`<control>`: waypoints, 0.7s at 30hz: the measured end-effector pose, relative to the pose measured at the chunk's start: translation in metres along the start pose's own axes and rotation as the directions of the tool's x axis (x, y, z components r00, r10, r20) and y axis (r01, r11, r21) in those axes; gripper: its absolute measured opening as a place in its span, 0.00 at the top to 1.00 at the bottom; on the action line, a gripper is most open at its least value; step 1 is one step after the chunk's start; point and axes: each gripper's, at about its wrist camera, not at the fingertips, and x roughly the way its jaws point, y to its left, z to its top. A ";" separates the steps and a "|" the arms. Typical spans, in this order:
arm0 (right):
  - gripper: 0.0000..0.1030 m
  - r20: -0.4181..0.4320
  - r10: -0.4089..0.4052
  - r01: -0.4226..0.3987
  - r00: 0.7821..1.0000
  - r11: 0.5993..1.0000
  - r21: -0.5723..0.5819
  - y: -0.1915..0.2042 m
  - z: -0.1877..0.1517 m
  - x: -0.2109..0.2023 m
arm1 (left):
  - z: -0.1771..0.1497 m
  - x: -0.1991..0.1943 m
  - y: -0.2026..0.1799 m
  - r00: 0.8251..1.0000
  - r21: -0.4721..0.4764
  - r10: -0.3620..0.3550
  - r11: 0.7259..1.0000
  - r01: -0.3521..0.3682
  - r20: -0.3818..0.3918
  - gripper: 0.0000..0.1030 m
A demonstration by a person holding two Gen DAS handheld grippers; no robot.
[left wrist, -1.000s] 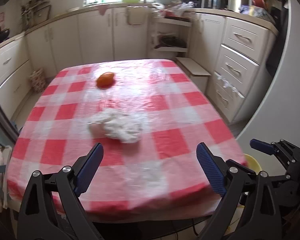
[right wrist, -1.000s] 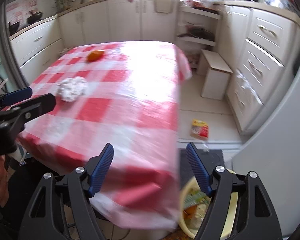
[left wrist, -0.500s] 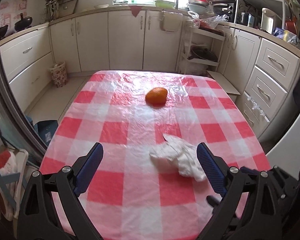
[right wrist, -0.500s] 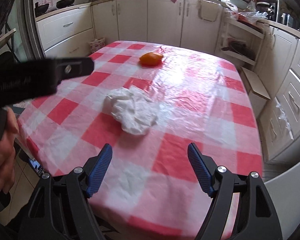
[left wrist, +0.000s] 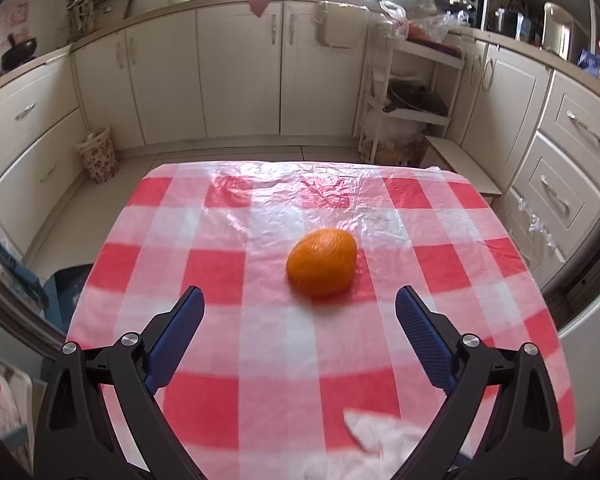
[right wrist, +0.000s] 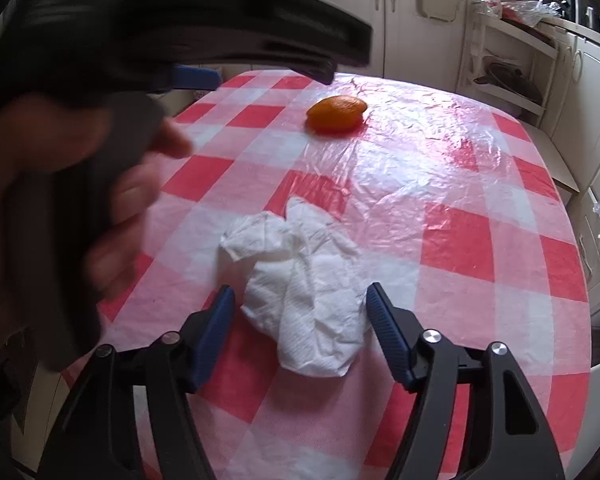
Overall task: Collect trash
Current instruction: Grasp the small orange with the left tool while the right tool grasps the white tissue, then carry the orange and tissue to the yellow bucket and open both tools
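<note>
Both grippers have swung in over the table since a second ago, when the right one looked past the table's corner at the floor and the orange peel lay far off in the left view. Now the table (left wrist: 228, 264), under its red-and-white checked cloth with a clear plastic cover, fills both views, with cream kitchen cabinets (left wrist: 240, 72) along the far wall. In the right wrist view, a blurred hand (right wrist: 112, 208) on the left gripper's black body fills the left side. The crumpled white paper towel (right wrist: 304, 284) lies on the near half of the cloth, between the blue pads of the right gripper (right wrist: 300, 312); its jaws are closing around the towel, but the pads do not yet press on it, a sliver of cloth showing on the left side. The left gripper (left wrist: 300, 308) hovers released, jaws spread wide, nothing between them. Just beyond its tips, slightly right of centre, sits the orange peel (left wrist: 322, 266). A corner of the towel shows at the near right edge of the left wrist view.
</note>
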 end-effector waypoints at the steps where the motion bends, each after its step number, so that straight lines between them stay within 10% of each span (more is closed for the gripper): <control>1: 0.45 -0.001 0.002 -0.002 1.000 1.000 0.004 -0.001 0.001 0.000 | 0.005 0.011 -0.005 1.000 0.016 0.004 1.000 -0.003 -0.010 0.10; 7: 0.78 -0.005 -0.012 0.012 1.000 0.999 0.040 -0.011 0.005 0.000 | 0.021 0.056 -0.017 0.998 0.044 0.043 0.998 -0.041 -0.050 0.12; 12: 0.79 0.008 0.006 -0.006 1.000 0.998 0.064 -0.017 0.003 -0.008 | 0.020 0.073 -0.015 0.994 0.019 0.005 1.000 -0.003 -0.108 0.64; 21: 0.79 0.030 -0.015 0.014 0.999 0.999 0.049 -0.022 -0.014 -0.037 | -0.029 0.018 -0.008 0.992 -0.054 -0.086 0.995 0.081 -0.088 0.81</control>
